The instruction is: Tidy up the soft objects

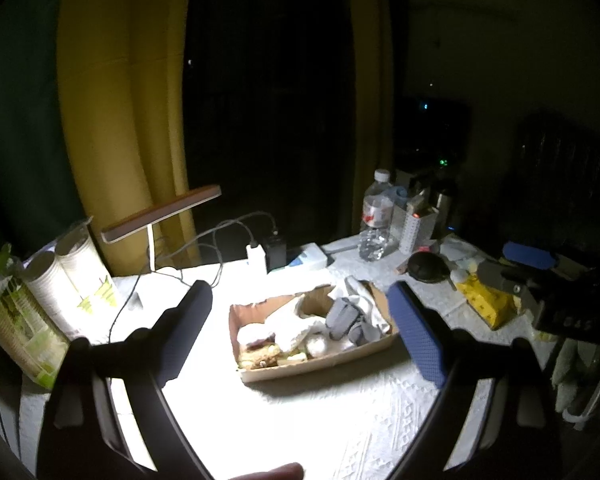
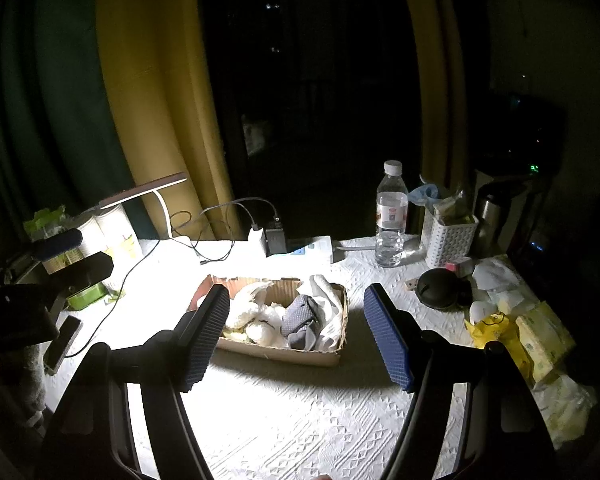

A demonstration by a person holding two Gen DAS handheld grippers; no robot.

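Both grippers, left gripper [image 1: 300,322] and right gripper [image 2: 296,330], gape wide, empty, ribbed pads; beyond them, centre of embossed white tablecloth [image 2: 300,412], torn cardboard tray [image 2: 300,354] holds fluffy white cloths [image 2: 260,322] and dotted grey socks [image 2: 300,320]

Both wrist cameras look forward and downward between their own spread fingers from just above the table [image 2: 300,412], sharing the cardboard box [image 1: 324,366] at centre (the left view angled from its left, the right nearly head-on).
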